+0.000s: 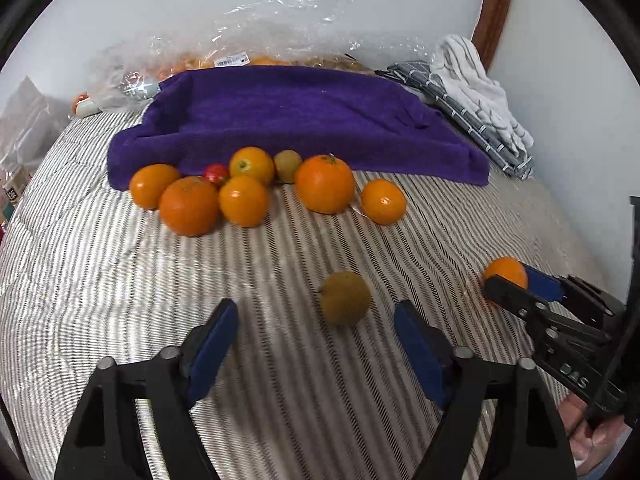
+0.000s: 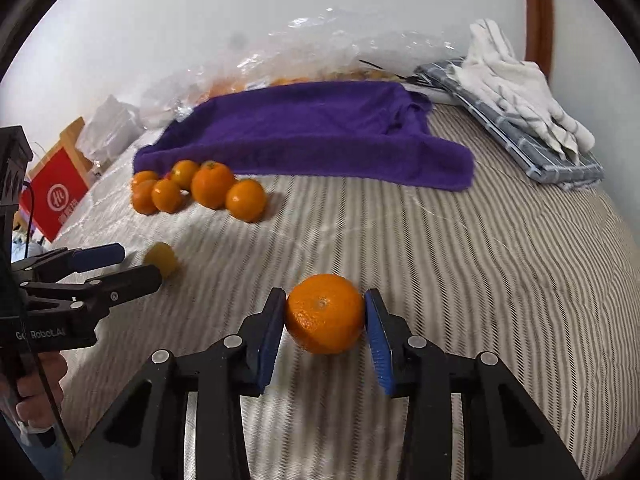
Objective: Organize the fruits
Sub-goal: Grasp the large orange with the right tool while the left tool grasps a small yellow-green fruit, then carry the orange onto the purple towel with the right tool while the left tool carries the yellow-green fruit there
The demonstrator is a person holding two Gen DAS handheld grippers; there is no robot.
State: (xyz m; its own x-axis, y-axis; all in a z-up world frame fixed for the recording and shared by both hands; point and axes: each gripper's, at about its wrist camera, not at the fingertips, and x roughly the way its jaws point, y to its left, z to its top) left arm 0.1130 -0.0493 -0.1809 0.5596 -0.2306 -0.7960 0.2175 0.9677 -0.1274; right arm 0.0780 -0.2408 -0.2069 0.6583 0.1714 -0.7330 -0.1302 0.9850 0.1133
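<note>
My left gripper [image 1: 316, 312] is open just above the striped bed cover, with a brown kiwi [image 1: 345, 298] lying between and slightly ahead of its blue pads. My right gripper [image 2: 325, 304] is shut on an orange [image 2: 325, 313] that rests on the cover; it also shows in the left wrist view [image 1: 506, 273]. A cluster of several oranges [image 1: 324, 184], a second kiwi [image 1: 287, 165] and a small red fruit [image 1: 216, 172] lies along the front edge of a purple towel [image 1: 296, 116]. The left gripper [image 2: 132, 262] and kiwi [image 2: 161, 259] show at the left of the right wrist view.
A clear plastic bag with more oranges [image 1: 248, 52] lies behind the towel by the wall. Folded grey and white cloths [image 1: 476, 96] sit at the back right. A red box [image 2: 54, 196] stands beside the bed at left. The striped bed cover [image 1: 120, 280] extends on all sides.
</note>
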